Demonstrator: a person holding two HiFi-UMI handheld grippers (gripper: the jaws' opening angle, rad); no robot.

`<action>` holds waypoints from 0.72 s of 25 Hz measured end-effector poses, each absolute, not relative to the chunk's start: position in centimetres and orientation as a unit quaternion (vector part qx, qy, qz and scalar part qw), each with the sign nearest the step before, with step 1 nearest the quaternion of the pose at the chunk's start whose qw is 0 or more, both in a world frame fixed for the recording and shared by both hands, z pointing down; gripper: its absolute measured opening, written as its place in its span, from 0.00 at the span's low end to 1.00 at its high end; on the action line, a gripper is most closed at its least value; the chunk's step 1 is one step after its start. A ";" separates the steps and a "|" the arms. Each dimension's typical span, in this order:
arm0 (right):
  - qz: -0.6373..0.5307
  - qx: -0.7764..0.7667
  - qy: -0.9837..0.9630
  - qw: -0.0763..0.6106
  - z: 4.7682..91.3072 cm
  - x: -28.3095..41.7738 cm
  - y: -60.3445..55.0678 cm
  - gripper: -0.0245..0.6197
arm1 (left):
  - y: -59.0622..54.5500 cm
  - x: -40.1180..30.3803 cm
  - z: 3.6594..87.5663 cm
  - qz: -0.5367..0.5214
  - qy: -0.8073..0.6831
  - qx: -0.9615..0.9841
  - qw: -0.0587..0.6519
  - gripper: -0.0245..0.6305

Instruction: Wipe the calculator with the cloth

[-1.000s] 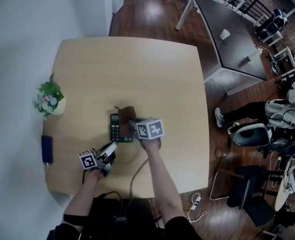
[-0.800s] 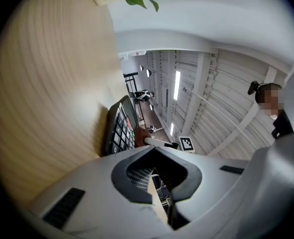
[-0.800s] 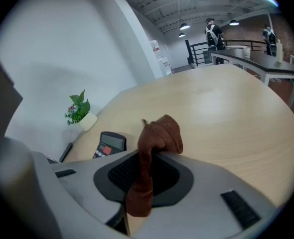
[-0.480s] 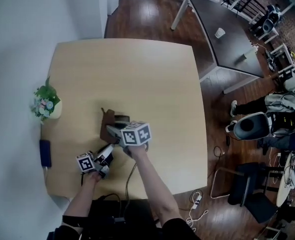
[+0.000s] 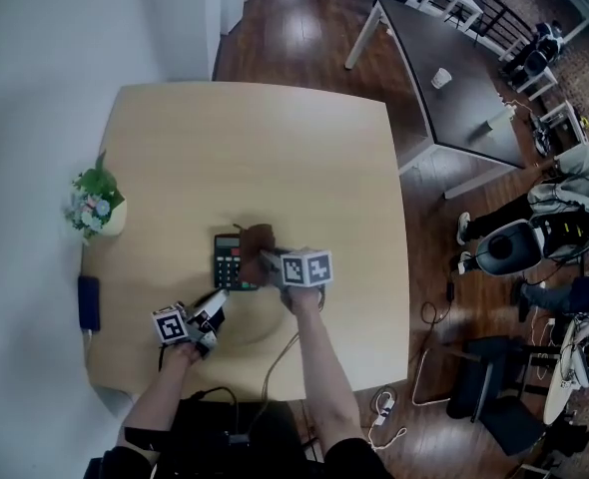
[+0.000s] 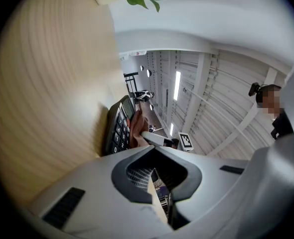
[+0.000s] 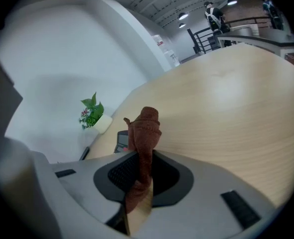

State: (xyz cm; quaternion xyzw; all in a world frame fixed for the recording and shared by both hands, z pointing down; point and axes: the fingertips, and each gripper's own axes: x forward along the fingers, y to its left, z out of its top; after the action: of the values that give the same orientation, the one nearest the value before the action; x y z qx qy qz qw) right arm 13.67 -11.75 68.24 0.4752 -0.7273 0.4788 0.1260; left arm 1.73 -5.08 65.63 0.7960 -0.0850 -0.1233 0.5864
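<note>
We keep the brown cloth (image 7: 144, 128) pinched between the jaws of the right gripper (image 5: 266, 258), its bunched free end sticking out past the tips so that fabric rather than plastic meets the calculator (image 5: 229, 261). The calculator lies flat, keys up, near the front of the table (image 5: 275, 138), and the cloth sits over its far right part. The left gripper (image 5: 219, 299) waits just short of the calculator's near edge, jaws pressed together on nothing, which we judge leaves it ready to steady the calculator should it slide.
</note>
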 end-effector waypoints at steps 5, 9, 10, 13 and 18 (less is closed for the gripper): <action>0.453 0.539 -0.688 0.176 68.3 20.5 -9.5 0.14 | -5.1 1.7 65.4 -0.131 -0.092 0.794 0.587 0.05; 0.277 0.534 -0.747 0.284 63.4 18.4 -12.6 0.14 | -5.2 -0.4 64.7 -0.165 -0.116 0.793 0.576 0.05; 0.218 0.520 -0.764 0.315 62.1 16.8 -14.0 0.14 | -5.2 -1.1 64.6 -0.172 -0.122 0.791 0.575 0.05; 0.072 0.444 -0.792 0.412 60.9 10.9 -16.9 0.14 | -4.7 -3.0 64.5 -0.185 -0.136 0.781 0.581 0.05; 0.027 0.304 -0.793 0.527 67.6 4.0 -14.0 0.14 | -3.4 -4.8 63.3 -0.189 -0.137 0.780 0.580 0.05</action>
State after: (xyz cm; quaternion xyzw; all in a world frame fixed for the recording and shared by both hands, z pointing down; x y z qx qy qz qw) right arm 4.01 -14.00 67.62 0.3041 -0.7929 0.0268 0.5274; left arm -4.84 -3.39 63.29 0.7802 -0.1368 -0.1893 0.5803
